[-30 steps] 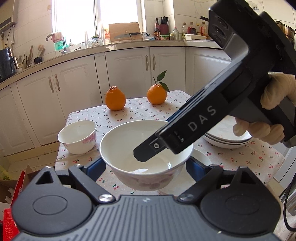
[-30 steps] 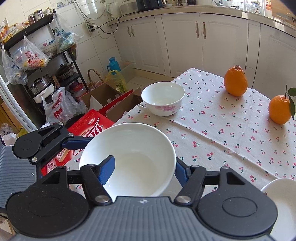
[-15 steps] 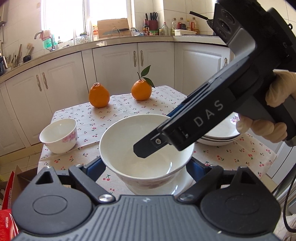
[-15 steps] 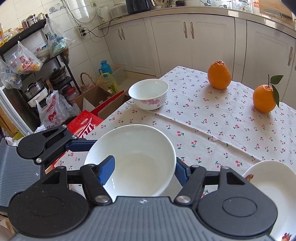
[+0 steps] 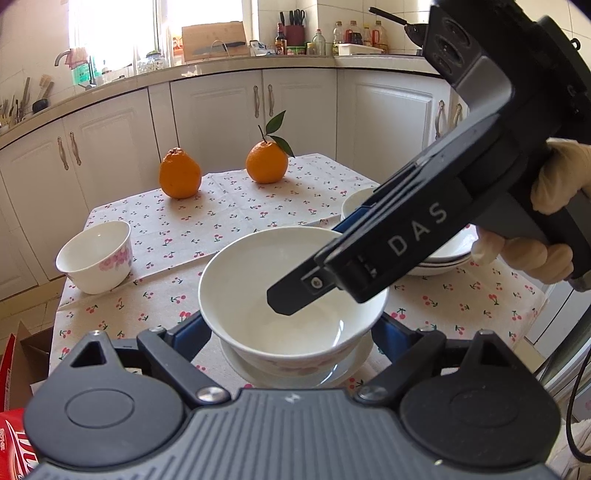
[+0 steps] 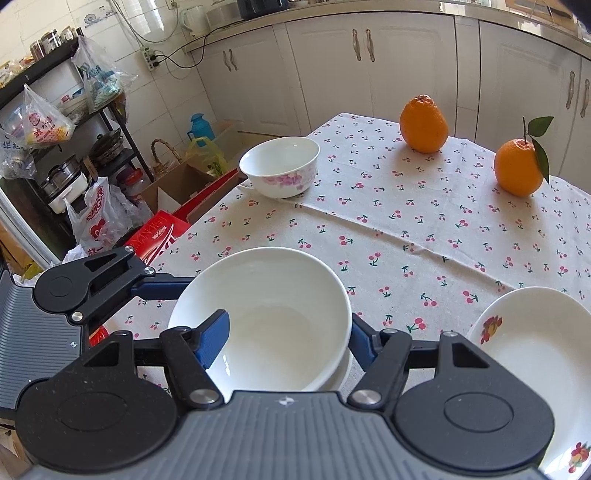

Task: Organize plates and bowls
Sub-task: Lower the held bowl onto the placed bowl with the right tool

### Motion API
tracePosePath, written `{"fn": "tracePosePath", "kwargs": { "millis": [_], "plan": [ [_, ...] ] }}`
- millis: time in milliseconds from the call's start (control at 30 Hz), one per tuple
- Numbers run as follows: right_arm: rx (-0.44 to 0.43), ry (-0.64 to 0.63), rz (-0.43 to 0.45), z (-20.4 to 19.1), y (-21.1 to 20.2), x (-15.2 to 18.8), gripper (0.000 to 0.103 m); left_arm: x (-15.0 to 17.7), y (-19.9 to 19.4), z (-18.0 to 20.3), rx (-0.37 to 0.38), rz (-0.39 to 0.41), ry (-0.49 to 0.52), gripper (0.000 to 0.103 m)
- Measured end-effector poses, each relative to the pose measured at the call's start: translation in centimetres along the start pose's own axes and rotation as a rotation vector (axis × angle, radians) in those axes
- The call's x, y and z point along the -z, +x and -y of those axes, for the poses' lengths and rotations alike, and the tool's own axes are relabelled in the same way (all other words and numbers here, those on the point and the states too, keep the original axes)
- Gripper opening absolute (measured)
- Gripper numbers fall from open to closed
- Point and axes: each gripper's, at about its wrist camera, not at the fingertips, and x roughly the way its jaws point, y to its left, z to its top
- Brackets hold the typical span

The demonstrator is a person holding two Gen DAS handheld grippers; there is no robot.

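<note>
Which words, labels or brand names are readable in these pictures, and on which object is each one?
"DAS": white letters on the side of the right gripper.
Red printing on the plastic bag: too distorted to read.
Red carton: lettering blurred.
Counter bottles: labels too small.

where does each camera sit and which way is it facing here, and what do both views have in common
Left wrist view: on the left gripper, looking down across the table toward window and cabinets; shows its own blue fingers, the right gripper and a gloved hand.
Right wrist view: on the right gripper, looking toward the shelf corner; shows its own fingers and the left gripper.
Shared: the large bowl, small bowl, two oranges, plate stack.
</note>
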Motion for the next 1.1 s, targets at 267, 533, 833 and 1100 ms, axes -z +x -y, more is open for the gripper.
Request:
{"fn": "tracePosePath", "kwargs": {
  "millis": [267, 533, 833, 1100],
  "plan": [
    [-0.002, 0.004, -0.010, 0.2, 0.4, 0.3, 0.073, 0.0, 0.6, -0.2, 0.005, -0.017, -0.001, 0.093],
    [0.004, -0.004, -0.017, 0.2, 0.6, 0.3, 0.074, 0.1, 1.2, -0.2, 0.010, -0.029, 0.000, 0.093],
    [0.006, -0.006, -0.026, 0.3, 1.2, 0.4, 0.074, 0.3, 1.7, -0.2, 0.005, -0.043, 0.000, 0.093],
    [0.009, -0.011, -0.029, 0.3, 1.3, 0.4, 0.074, 0.3, 1.8, -0.3, 0.011, -0.045, -0.005, 0.093]
  ]
}}
